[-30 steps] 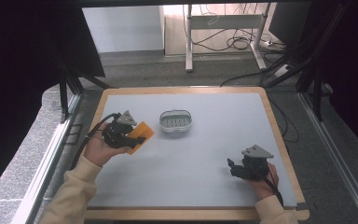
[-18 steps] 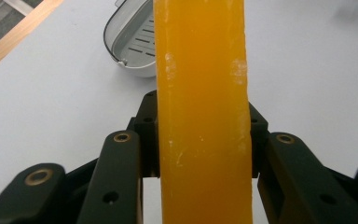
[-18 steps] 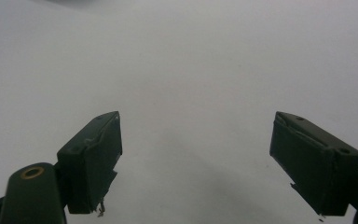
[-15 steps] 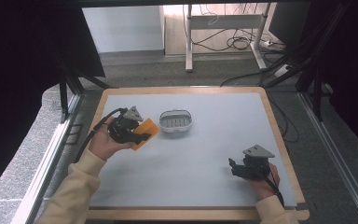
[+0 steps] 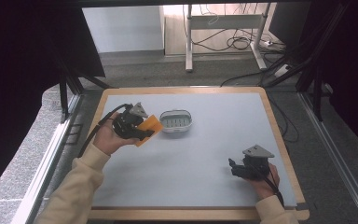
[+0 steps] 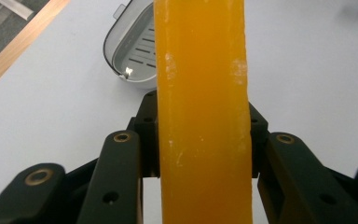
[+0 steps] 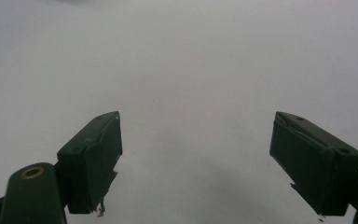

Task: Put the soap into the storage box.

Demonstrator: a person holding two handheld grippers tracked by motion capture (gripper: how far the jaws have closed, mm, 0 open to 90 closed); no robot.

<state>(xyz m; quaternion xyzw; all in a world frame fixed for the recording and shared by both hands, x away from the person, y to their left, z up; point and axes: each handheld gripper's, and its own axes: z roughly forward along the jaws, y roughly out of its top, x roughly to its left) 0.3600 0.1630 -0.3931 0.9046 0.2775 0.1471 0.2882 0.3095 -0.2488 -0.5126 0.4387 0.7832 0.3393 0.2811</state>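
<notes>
You are working over the pale table [image 5: 200, 154] with its wooden edge, and most of it is lying bare in front of you. Near its far left part the small grey slotted dish [image 5: 175, 121] is sitting, and your left gripper [image 5: 145, 132] is hovering just beside it on its left, clamping the orange bar [image 5: 149, 129] between its jaws. In the left gripper view that orange bar [image 6: 201, 116] is standing straight up between the black jaws, and the dish [image 6: 133, 58] is lying just beyond and to the left of it. The step in hand is probably seating the bar in the dish, so you should be carrying it sideways until it is sitting over the slotted floor, levelling it so its long side matches the dish, and lowering before letting go; releasing from a height is risking a bounce off the rim. Your right gripper [image 5: 237, 169] is resting near the front right of the table, well apart from everything, and in its own view the right gripper [image 7: 196, 163] is holding its jaws wide over bare surface with nothing between them
</notes>
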